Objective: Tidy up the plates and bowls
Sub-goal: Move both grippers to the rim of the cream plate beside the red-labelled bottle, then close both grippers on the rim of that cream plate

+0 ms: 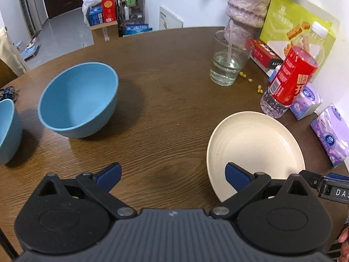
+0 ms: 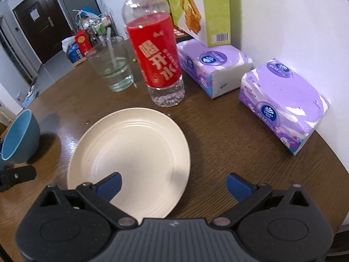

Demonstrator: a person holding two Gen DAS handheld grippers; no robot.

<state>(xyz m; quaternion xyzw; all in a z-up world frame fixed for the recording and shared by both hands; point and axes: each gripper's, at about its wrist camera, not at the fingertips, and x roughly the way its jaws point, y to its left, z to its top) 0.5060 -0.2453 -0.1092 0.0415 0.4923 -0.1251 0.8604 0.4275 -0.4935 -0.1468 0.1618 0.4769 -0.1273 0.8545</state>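
Note:
A cream plate (image 1: 255, 150) lies flat on the brown wooden table (image 1: 165, 91), right of my left gripper (image 1: 173, 174), which is open with nothing between its blue fingers. A blue bowl (image 1: 78, 100) stands upright at the left, and a second blue bowl (image 1: 8, 131) is cut off by the left edge. In the right wrist view the same cream plate (image 2: 130, 159) sits just ahead and left of my right gripper (image 2: 174, 185), which is open and empty, its left finger over the plate's near part. One blue bowl (image 2: 20, 137) shows at the far left.
A red-labelled water bottle (image 2: 154, 50) and a glass of water with a straw (image 2: 113, 65) stand behind the plate. Two purple tissue packs (image 2: 281, 104) and a green snack box (image 2: 196, 6) line the wall at the right. Keys (image 1: 7, 92) lie at the left table edge.

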